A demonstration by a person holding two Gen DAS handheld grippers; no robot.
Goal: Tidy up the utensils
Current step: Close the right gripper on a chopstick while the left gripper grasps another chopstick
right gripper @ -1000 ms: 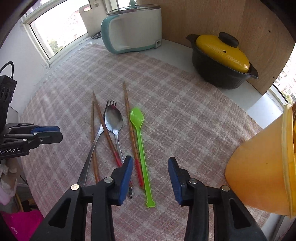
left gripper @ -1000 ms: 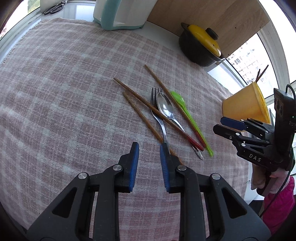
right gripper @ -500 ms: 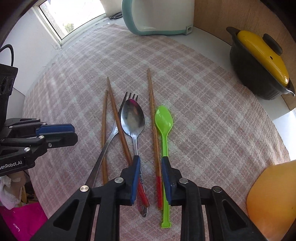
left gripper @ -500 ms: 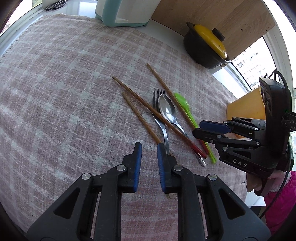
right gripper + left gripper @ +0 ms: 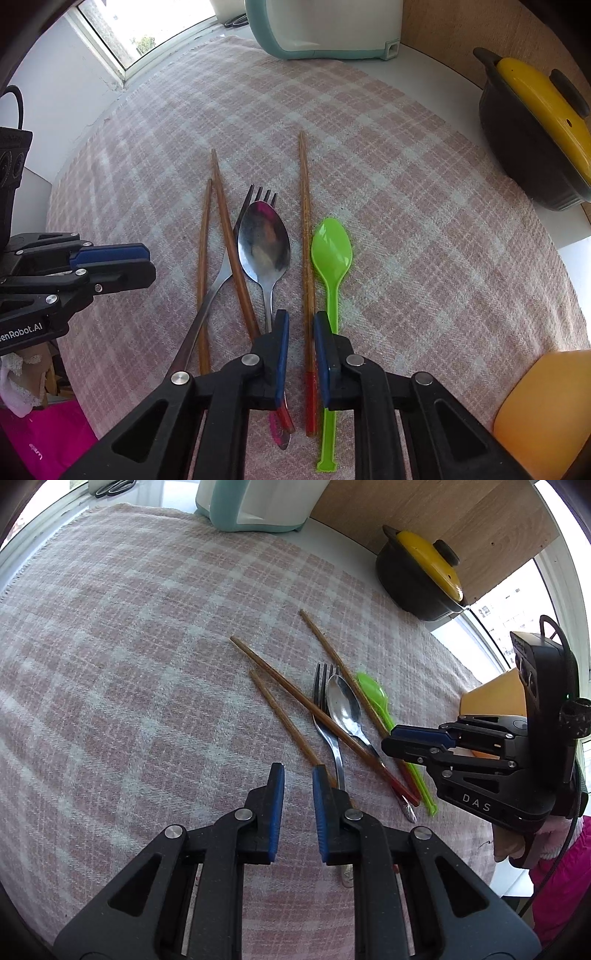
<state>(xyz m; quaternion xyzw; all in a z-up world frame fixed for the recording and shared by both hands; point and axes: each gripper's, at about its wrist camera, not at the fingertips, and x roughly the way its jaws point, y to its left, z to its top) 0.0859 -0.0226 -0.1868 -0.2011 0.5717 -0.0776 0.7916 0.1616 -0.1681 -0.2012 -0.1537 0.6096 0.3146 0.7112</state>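
Utensils lie on a pink checked cloth (image 5: pixel 406 184): three brown chopsticks, a metal fork (image 5: pixel 221 269), a metal spoon (image 5: pixel 264 243) and a green plastic spoon (image 5: pixel 330 251). My right gripper (image 5: pixel 300 328) is low over them, its jaws narrowly apart around the right-hand chopstick (image 5: pixel 306 236), with small gaps on both sides. My left gripper (image 5: pixel 297 775) is narrowly open and empty above the cloth, just left of the fork handle (image 5: pixel 334 746) and the nearest chopstick (image 5: pixel 284 720). The right gripper (image 5: pixel 417 738) also shows in the left wrist view.
An orange cup (image 5: pixel 546 406) stands at the near right edge. A black pot with a yellow lid (image 5: pixel 535 122) sits at the back right. A white and teal appliance (image 5: pixel 325 29) stands at the back. Scissors (image 5: pixel 114 485) lie on the sill.
My right gripper has moved forward and down over the utensils and narrowed its jaws around one chopstick. My left gripper has narrowed a little and stayed near the fork handle.
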